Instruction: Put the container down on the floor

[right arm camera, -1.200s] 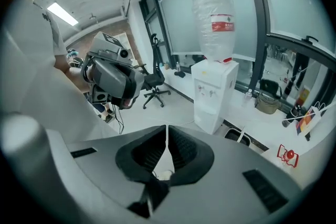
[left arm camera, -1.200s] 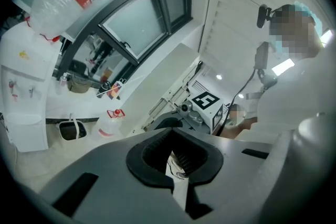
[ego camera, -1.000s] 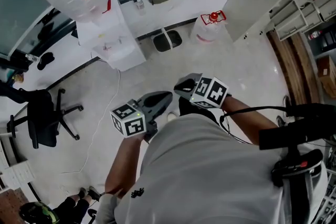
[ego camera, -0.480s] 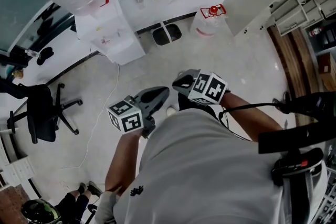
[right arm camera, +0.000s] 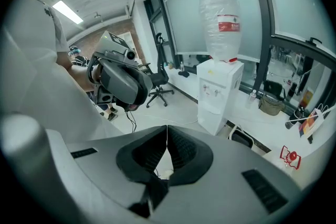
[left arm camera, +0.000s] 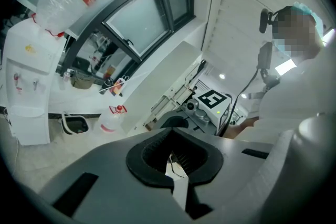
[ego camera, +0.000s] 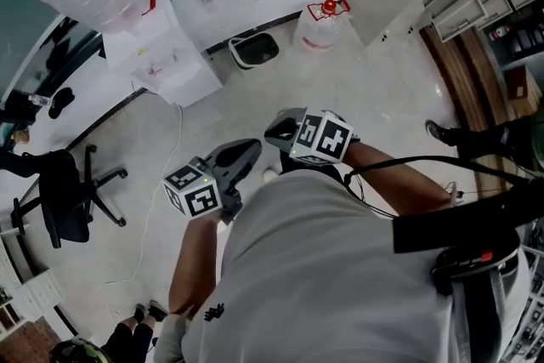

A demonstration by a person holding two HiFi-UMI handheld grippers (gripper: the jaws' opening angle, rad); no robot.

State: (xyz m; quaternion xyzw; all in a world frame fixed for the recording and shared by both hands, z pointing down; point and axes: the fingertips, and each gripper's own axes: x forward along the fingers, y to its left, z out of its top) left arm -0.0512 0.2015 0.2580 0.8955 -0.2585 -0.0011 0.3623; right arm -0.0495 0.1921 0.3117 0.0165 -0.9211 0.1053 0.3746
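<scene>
Standing back from the far counter (ego camera: 255,2), I hold both tools close in front of my chest, and neither has anything in it. My left gripper (left arm camera: 170,136) is fully closed, its dark pads meeting at the tips with only bare floor (ego camera: 365,89) showing through the hollow behind them. My right gripper (right arm camera: 167,131) is the same: jaws together, tips touching, nothing pinched between them. It points more steeply down than the left.

The container (ego camera: 321,26), a clear jug with a red cap and red handle, stands upright on the floor at the far side of the room. It is just beside the foot of the counter and right of a small bin (ego camera: 255,49). It is well apart from both grippers, and nothing touches it. Left of the bin is the water dispenser (ego camera: 166,64) with its big bottle on top, and an office chair (ego camera: 64,195) sits at the far left.

As I judge it, the job is done: the jug rests on the floor, released and steady. Nothing seems left beyond keeping clear of it. I cannot tell from here whether its base sits perfectly flat, though it does not look tilted.
</scene>
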